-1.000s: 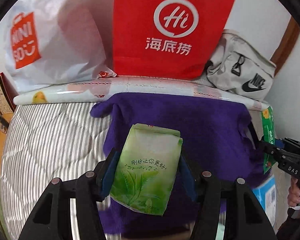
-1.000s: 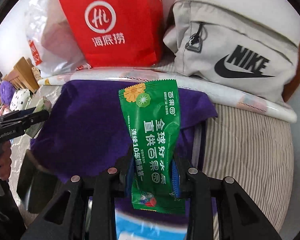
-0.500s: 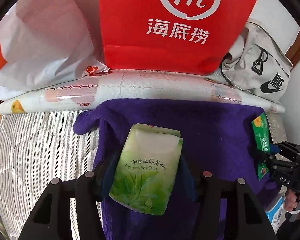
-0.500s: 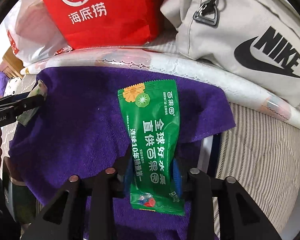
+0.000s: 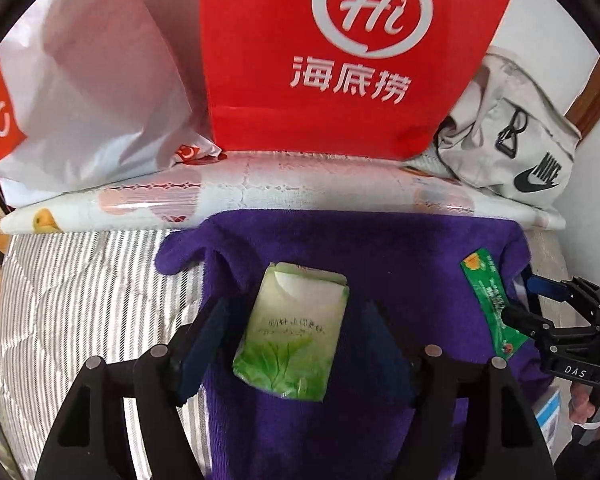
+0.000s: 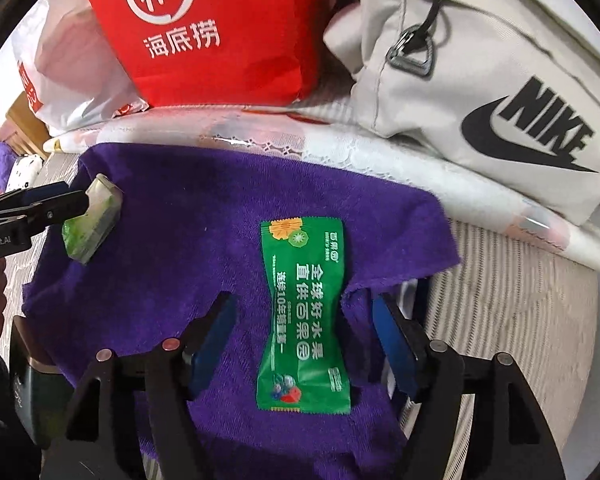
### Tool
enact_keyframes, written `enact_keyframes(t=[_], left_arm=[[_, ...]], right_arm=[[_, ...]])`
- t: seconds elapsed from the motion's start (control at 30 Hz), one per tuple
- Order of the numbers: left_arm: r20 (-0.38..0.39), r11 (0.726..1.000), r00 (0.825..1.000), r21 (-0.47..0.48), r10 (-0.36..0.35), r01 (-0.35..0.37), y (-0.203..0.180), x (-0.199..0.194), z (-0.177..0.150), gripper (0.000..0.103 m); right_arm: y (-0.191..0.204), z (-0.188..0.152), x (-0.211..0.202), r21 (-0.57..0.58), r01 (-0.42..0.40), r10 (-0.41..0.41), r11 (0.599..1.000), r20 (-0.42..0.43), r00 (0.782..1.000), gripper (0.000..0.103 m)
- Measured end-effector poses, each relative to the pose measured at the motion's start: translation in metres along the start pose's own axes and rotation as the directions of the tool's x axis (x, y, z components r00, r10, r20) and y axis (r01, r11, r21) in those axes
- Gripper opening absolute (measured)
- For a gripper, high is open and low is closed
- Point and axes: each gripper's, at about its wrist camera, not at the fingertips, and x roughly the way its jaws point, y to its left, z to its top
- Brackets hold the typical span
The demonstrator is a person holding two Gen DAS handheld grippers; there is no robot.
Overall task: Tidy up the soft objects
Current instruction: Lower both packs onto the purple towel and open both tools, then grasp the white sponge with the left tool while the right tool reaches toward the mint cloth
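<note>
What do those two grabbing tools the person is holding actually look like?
Both tongs are matt black plastic. Left tongs and right tongs each have two angular fingers with blue pads, round silver pins and triangular cut-outs. Small white lettering marks their sides.

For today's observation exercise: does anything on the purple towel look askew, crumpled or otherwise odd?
The green wet-wipe packet is pinched in at its middle like a waist. The pale green tissue pack lies tilted on the purple towel, whose right edge is rumpled. Both the left gripper and right gripper are opening, pads clear of the packs.
</note>
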Motion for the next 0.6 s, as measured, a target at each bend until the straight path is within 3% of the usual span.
enact_keyframes(t=[0.2, 0.4, 0.6], left_arm=[[0.103, 1.0, 0.995, 0.017, -0.007, 0.005, -0.002, -0.047, -0.023, 0.071], [0.124, 1.0, 0.992, -0.009, -0.011, 0.012, -0.001, -0.095, -0.054, 0.071], [0.134, 1.0, 0.991, -0.01, -0.026, 0.027, -0.001, -0.132, -0.095, 0.071]], right_arm=[[0.009, -0.015, -0.04, -0.013, 0.005, -0.003, 1.0, 0.096, 0.995, 0.077], [0.022, -0.053, -0.094, 0.0, 0.009, -0.009, 1.0, 0.202, 0.979, 0.079], [0.035, -0.095, -0.13, 0.018, 0.01, -0.014, 1.0, 0.21, 0.978, 0.079]])
